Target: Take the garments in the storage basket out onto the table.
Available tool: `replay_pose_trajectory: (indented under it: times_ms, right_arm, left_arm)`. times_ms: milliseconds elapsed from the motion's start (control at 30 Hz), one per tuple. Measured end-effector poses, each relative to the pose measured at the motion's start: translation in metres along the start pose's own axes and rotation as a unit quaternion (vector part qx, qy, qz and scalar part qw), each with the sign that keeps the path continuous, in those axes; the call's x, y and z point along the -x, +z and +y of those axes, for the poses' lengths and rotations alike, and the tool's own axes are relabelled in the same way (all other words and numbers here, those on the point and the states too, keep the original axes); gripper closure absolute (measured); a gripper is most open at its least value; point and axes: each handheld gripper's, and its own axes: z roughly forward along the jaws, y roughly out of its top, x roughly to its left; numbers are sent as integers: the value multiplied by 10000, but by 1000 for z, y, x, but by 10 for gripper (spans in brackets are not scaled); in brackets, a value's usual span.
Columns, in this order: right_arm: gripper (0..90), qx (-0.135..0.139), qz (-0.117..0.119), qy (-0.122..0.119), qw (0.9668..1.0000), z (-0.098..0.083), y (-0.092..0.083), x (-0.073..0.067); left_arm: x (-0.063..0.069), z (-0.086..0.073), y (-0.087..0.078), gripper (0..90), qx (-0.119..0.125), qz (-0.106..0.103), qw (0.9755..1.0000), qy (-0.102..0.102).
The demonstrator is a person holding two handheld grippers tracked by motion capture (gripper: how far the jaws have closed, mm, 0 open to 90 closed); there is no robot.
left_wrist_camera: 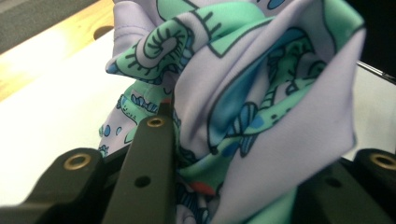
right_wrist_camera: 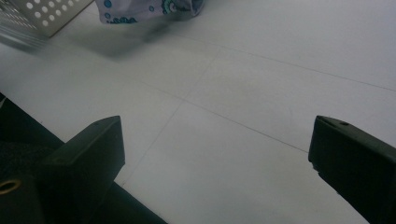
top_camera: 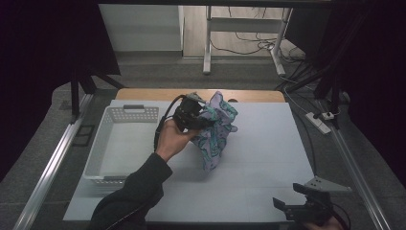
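high view: patterned cloth (top_camera: 216, 128) hangs bunched from left gripper (top_camera: 191, 116), just right of the white basket (top_camera: 119, 143), lower end near the bench (top_camera: 258, 158). soft, light, floppy fabric; prob best held by a gathered fold. left fingers (left_wrist_camera: 149, 154) clamped tight on it, hand raised. right gripper (top_camera: 306, 207) idle w/ fingers wide, empty, far from the basket.
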Motion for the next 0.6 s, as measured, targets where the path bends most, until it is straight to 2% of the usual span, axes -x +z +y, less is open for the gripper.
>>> replay_pose_trajectory:
  times_ms: [100,533,600]
  right_arm:
    - [35,0,0,-15,10000,0,0,0]
    - [35,-15,-13,-56,10000,0,0,-1]
    - [35,-14,-20,-60,10000,0,0,-1]
  left_arm:
    - [-1,-6,12,709,-62,11,10000,-41]
    - [-1,-20,40,701,-222,38,9997,-77]
    - [-2,-25,48,699,-282,52,9995,-144]
